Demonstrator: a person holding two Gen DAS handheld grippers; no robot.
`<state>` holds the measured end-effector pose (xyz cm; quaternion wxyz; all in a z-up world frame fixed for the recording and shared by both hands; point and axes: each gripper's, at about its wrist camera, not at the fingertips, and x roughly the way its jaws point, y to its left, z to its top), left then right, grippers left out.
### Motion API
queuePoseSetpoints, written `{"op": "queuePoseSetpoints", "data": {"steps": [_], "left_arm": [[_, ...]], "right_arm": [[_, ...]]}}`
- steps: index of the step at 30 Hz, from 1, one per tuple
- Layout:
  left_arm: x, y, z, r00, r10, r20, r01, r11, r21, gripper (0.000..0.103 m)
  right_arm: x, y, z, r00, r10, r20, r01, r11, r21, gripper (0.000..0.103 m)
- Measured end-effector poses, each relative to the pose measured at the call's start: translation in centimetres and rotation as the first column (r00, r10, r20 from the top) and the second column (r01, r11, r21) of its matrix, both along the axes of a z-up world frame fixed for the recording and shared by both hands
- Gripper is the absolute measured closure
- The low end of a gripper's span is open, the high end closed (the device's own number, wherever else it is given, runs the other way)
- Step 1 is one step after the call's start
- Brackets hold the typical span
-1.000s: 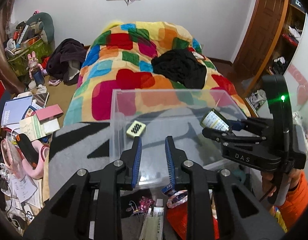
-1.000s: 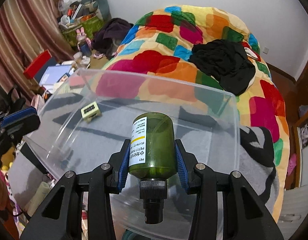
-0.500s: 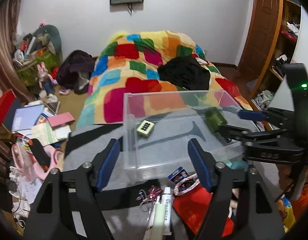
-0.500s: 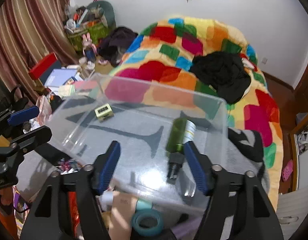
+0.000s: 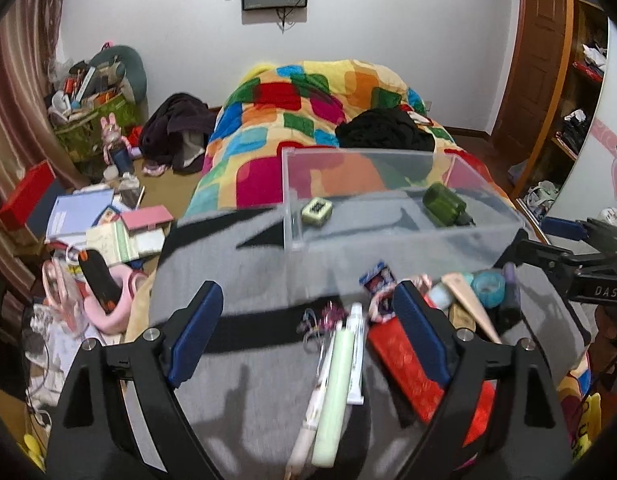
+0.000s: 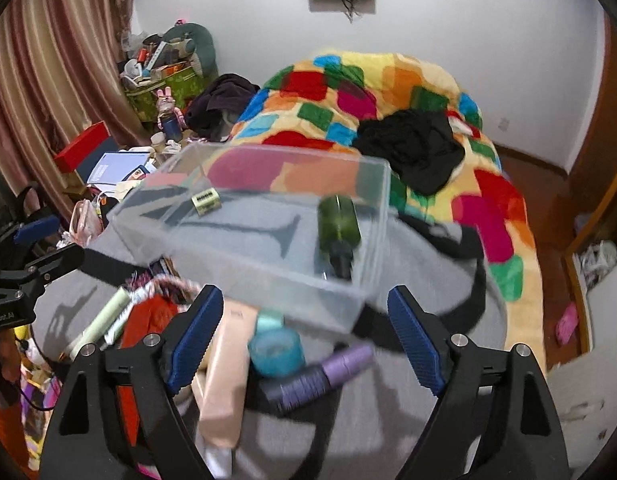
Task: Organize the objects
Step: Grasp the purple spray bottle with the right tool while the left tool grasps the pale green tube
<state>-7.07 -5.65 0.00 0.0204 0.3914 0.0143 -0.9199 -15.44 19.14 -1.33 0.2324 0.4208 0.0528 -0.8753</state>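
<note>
Right wrist view: right tool spread wide and empty; purple bottle just at 6 o'clock, long axis crosswise; left tool likewise wide; green bottle inside clear bin

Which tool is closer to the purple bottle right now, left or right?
Right. The right tool hangs open right over the purple bottle; the left tool is open farther left, over the pale green tube.

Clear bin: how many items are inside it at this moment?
2. A small pale green box lies near the far-left corner of the clear bin, and a dark green bottle lies on its side toward the right end. Nothing else shows through its walls.
</note>
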Motion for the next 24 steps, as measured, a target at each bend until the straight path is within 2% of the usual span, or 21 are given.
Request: {"op": "queuePoseSetpoints", "data": {"steps": [4, 6, 13, 15, 17, 20, 24], "left_arm": [[1.3, 0.1, -1.7, 0.999, 0.006, 0.032, -0.006, 1.000, 0.019, 0.017], [1.6, 0.2, -2.8, 0.998, 0.002, 0.058, -0.004, 0.999, 0.036, 0.027], [2.4, 1.3, -5.5, 0.991, -0.035, 0.129, 0.029, 0.998, 0.049, 0.052], [2.3, 1.6, -6.0, 0.989, -0.043, 0.140, 0.036, 0.998, 0.045, 0.062], [2.4, 1.8, -6.3, 0.988, -0.049, 0.148, 0.042, 0.998, 0.054, 0.068], [2.5, 1.8, -6.4, 0.989, -0.045, 0.144, 0.038, 0.998, 0.054, 0.071], [3.0, 1.7, -6.1, 0.989, -0.047, 0.139, 0.038, 0.997, 0.065, 0.079]], "right_arm": [[0.6, 1.3, -1.3, 0.998, -0.058, 0.038, 0.059, 0.998, -0.029, 0.021], [0.8, 1.7, -2.1, 0.994, -0.089, 0.058, 0.091, 0.995, -0.034, 0.021], [0.5, 2.6, -5.5, 0.977, -0.142, 0.160, 0.150, 0.988, -0.035, 0.023], [0.6, 2.8, -5.8, 0.974, -0.134, 0.181, 0.146, 0.988, -0.054, 0.027], [0.9, 3.1, -5.7, 0.976, -0.127, 0.177, 0.141, 0.988, -0.064, 0.033], [1.3, 3.5, -5.4, 0.979, -0.127, 0.161, 0.137, 0.989, -0.057, 0.047], [1.9, 4.4, -5.0, 0.981, -0.127, 0.148, 0.138, 0.988, -0.064, 0.057]]}}
